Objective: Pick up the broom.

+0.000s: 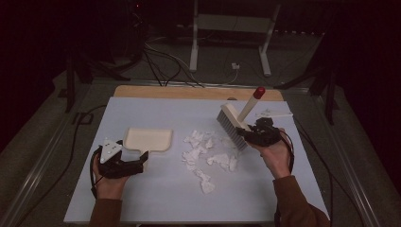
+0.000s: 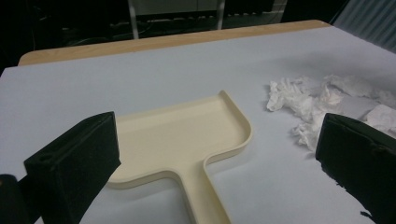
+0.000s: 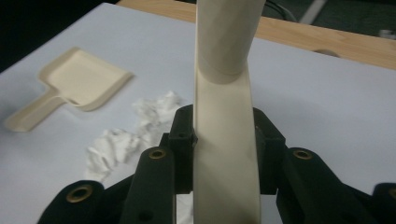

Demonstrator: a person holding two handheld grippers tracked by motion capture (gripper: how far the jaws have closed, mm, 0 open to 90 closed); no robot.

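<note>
A cream dustpan [image 1: 147, 139] lies flat on the pale table, left of centre, with its handle toward me. My left gripper [image 1: 134, 164] stands open at that handle; in the left gripper view the handle [image 2: 201, 196] runs between the wide-apart jaws without touching them. Several crumpled white paper scraps [image 1: 206, 154] lie in the middle. My right gripper [image 1: 249, 135] is shut on a cream brush [image 3: 224, 154], which is tilted with its red-tipped handle [image 1: 258, 92] up and back. Its bristles [image 1: 231, 129] hang at the right edge of the scraps.
A flat white piece [image 1: 275, 114] lies at the back right of the table. A wooden strip [image 1: 198, 92] borders the far edge. Cables and white stand legs [image 1: 194, 52] are on the floor behind. The dustpan [image 3: 80, 83] and scraps [image 3: 122, 145] lie left of the brush in the right gripper view.
</note>
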